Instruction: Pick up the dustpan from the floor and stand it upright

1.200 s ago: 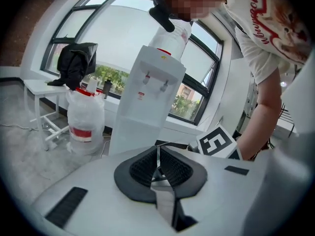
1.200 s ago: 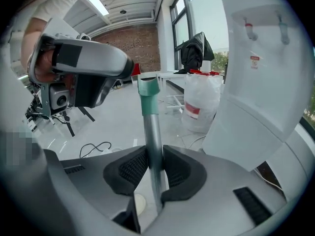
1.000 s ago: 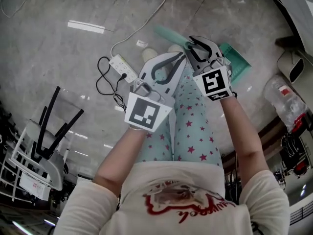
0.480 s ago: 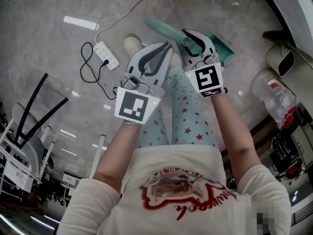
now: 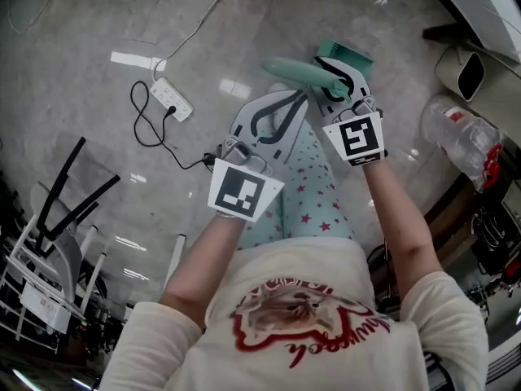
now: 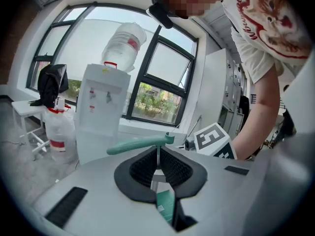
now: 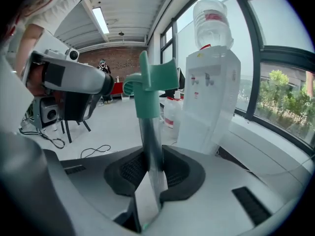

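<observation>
Dustpan (image 5: 290,67) is up off the floor (image 5: 89,23), hanging in front of the person. Right gripper (image 7: 150,155) jaws just squeezed onto its metal shaft (image 7: 147,132). Left gripper (image 6: 157,157) jaws pinch a thin teal edge. Looks light, stiff and slick, so I'd grab the shaft.

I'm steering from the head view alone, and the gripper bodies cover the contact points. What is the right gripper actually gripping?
Observer: The right gripper clamps the silver shaft of the dustpan. Its jaws have just been closing.
Operator: And the left one?
Observer: The left gripper has its jaws nearly together on a thin part of the dustpan. The teal handle lies crosswise past the tips.
Operator: What's ahead of them?
Observer: A white water dispenser in front of tall windows.
</observation>
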A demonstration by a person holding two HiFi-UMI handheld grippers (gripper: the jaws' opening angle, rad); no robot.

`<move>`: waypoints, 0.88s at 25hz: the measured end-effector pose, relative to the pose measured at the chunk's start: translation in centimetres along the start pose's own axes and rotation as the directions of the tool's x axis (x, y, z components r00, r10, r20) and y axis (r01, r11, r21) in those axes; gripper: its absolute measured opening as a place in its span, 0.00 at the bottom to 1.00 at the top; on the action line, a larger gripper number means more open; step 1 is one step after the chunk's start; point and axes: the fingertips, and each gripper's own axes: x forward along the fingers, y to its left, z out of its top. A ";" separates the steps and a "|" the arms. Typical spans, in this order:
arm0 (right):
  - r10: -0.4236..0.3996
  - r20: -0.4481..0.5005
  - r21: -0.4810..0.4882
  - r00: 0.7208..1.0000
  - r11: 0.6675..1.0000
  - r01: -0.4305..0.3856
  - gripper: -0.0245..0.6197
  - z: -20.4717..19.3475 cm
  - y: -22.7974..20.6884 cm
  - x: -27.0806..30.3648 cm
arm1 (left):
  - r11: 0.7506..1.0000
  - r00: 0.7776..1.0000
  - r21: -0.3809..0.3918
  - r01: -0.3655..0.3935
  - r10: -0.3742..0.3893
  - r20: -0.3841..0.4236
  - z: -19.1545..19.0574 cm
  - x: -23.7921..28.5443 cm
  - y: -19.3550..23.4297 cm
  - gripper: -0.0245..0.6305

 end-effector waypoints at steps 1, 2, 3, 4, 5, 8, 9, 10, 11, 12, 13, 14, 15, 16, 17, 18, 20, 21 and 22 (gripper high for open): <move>-0.018 0.009 0.004 1.000 1.000 0.018 0.18 -0.2 -0.4 -0.4 | 1.000 1.000 -0.005 0.007 -0.007 0.008 0.0 0.2 -0.5 0.09; -0.037 0.017 0.002 0.999 0.999 0.037 0.18 -0.3 -0.9 -0.8 | 1.000 1.000 0.014 0.019 -0.019 0.011 0.0 0.5 -1.0 0.09; -0.056 0.020 -0.001 0.998 0.998 0.056 0.18 -0.4 -1.1 -1.3 | 0.998 0.999 0.044 0.037 -0.037 0.007 0.0 0.5 -1.7 0.09; -0.076 0.020 -0.002 0.997 0.997 0.076 0.17 -0.7 -1.0 -1.9 | 0.997 0.998 0.061 0.057 -0.057 0.003 -0.1 0.4 -2.6 0.09; -0.097 0.022 -0.002 0.995 0.995 0.097 0.17 -0.9 -1.0 -2.6 | 0.995 0.997 0.065 0.074 -0.074 0.003 -0.1 0.3 -3.5 0.09; -0.164 0.034 0.013 0.986 0.986 0.164 0.17 -1.3 -1.8 -3.9 | 0.991 0.994 0.085 0.104 -0.106 0.012 -0.1 0.4 -4.7 0.09; -0.182 0.037 0.030 0.983 0.983 0.181 0.17 -1.5 -2.1 -4.2 | 0.991 0.994 0.081 0.104 -0.106 0.015 -0.2 0.5 -5.0 0.09; -0.198 0.040 0.050 0.979 0.979 0.196 0.17 -1.7 -2.4 -4.7 | 0.992 0.994 0.072 0.103 -0.104 0.017 -0.2 0.7 -5.3 0.09; -0.213 0.043 0.071 0.976 0.975 0.210 0.17 -2.0 -2.8 -5.2 | 0.992 0.994 0.066 0.104 -0.106 0.017 -0.3 0.9 -5.7 0.09; -0.227 0.044 0.094 0.973 0.970 0.222 0.16 -2.4 -3.2 -5.8 | 0.992 0.994 0.062 0.110 -0.111 0.015 -0.3 1.1 -6.2 0.09; -0.239 0.044 0.116 0.970 0.966 0.232 0.16 -2.6 -3.7 -6.4 | 0.991 0.993 0.060 0.116 -0.117 0.013 -0.2 1.3 -6.7 0.09; -0.246 0.044 0.132 0.968 0.962 0.238 0.16 -2.9 -4.1 -6.9 | 0.991 0.992 0.057 0.121 -0.122 0.012 -0.1 1.6 -7.2 0.09; -0.247 0.046 0.140 0.968 0.961 0.239 0.16 -3.0 -4.4 -7.2 | 0.991 0.992 0.050 0.123 -0.124 0.014 0.1 1.9 -7.6 0.09; -0.243 0.050 0.139 0.969 0.962 0.234 0.16 -3.0 -4.5 -7.3 | 0.991 0.992 0.046 0.124 -0.124 0.017 0.2 2.2 -7.9 0.09; -0.234 0.054 0.134 0.971 0.965 0.225 0.16 -2.9 -4.5 -7.4 | 0.991 0.992 0.050 0.124 -0.125 0.016 0.3 2.5 -8.2 0.09; -0.225 0.057 0.129 0.973 0.968 0.216 0.16 -2.9 -4.4 -7.3 | 0.991 0.992 0.056 0.124 -0.125 0.013 0.4 2.8 -8.5 0.09; -0.209 0.059 0.133 0.976 0.971 0.200 0.16 -2.9 -4.2 -7.3 | 0.990 0.992 0.061 0.126 -0.127 0.011 0.6 3.2 -9.3 0.09; -0.203 0.057 0.140 0.977 0.971 0.194 0.16 -2.9 -4.2 -7.3 | 0.989 0.991 0.064 0.131 -0.132 0.010 0.7 3.3 -9.7 0.09; -0.198 0.055 0.145 0.979 0.971 0.189 0.16 -3.0 -4.2 -7.3 | 0.987 0.990 0.074 0.139 -0.140 0.005 0.8 3.4 -10.2 0.09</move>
